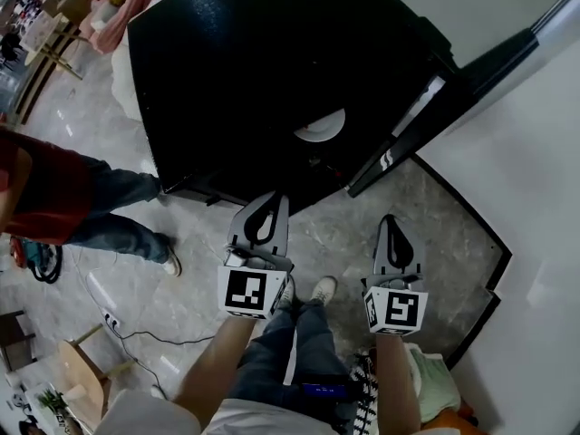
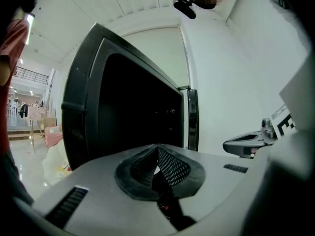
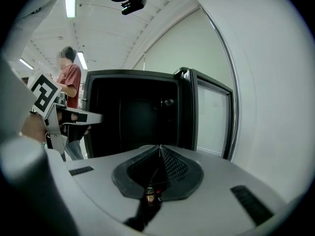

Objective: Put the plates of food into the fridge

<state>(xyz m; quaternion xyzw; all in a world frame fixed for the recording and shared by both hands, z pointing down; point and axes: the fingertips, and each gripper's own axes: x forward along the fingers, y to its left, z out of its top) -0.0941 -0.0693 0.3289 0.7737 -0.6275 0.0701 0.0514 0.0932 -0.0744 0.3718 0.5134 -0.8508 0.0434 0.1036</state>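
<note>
A black fridge [image 1: 245, 71] stands ahead of me with its door [image 1: 426, 107] swung open to the right. A white plate [image 1: 319, 127] shows partly inside the dark opening. My left gripper [image 1: 271, 198] is shut and holds nothing; it hangs just in front of the fridge. My right gripper [image 1: 390, 219] is also shut and holds nothing, and sits below the door's edge. In the left gripper view the shut jaws [image 2: 157, 147] face the fridge [image 2: 128, 107]. The right gripper view has its shut jaws [image 3: 159, 147] pointing at the dark fridge [image 3: 133, 117] and door [image 3: 211, 117].
A person in a red shirt and jeans [image 1: 82, 202] stands on the floor to the left. Cables [image 1: 118, 320] lie on the marble floor at lower left. A white wall [image 1: 535, 198] closes off the right side. My own shoes [image 1: 313, 290] are below the grippers.
</note>
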